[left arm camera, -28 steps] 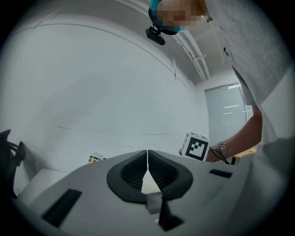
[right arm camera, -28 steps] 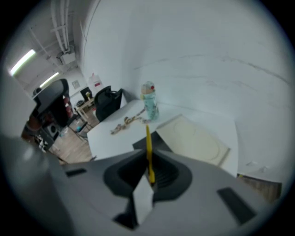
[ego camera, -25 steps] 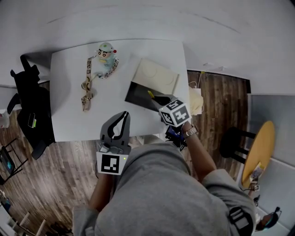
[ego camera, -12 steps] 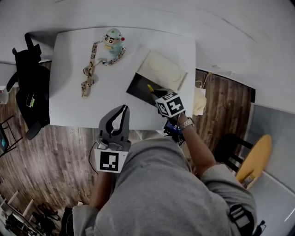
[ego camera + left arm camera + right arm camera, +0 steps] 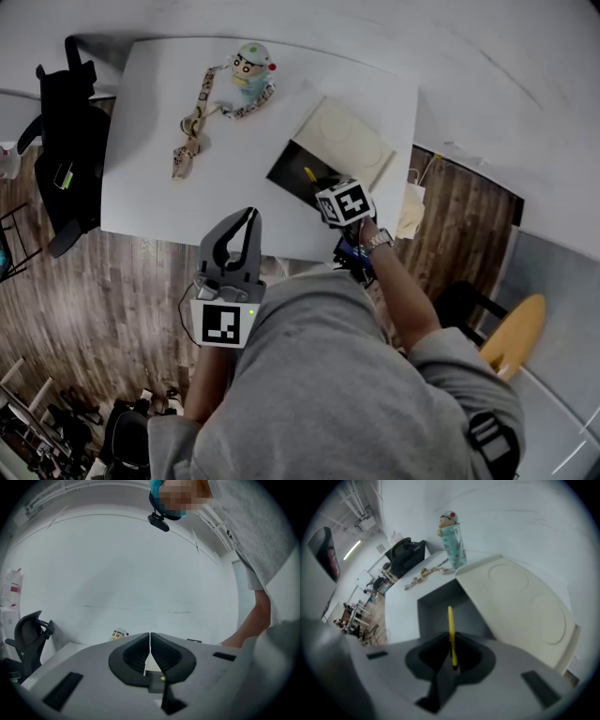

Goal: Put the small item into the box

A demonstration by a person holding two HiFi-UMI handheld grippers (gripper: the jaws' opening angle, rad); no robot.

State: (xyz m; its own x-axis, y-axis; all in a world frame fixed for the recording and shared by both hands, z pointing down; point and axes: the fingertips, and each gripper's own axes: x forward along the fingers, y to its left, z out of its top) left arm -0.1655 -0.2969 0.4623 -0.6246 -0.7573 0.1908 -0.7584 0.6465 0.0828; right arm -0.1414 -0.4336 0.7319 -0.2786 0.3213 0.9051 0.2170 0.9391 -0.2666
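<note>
Head view first: our right gripper (image 5: pixel 317 186) pinches a thin yellow plastic stick (image 5: pixel 307 174). The stick's free end points ahead of the fingers, over the dark open box (image 5: pixel 284 174) on the white table (image 5: pixel 141 169). We judge it is held so for a release inside. Our left gripper (image 5: pixel 249 217) hangs well apart at the near table edge, probably to keep out of the way.

Left gripper view: its fingers (image 5: pixel 136 653) are pressed together with nothing between them.

Right gripper view: the fingers (image 5: pixel 471 656) are closed narrowly on the stick's lower end. The box's grey wall lies just beyond their tips. The cream lid (image 5: pixel 520 602) leans open to their right, which leaves the opening free.
</note>
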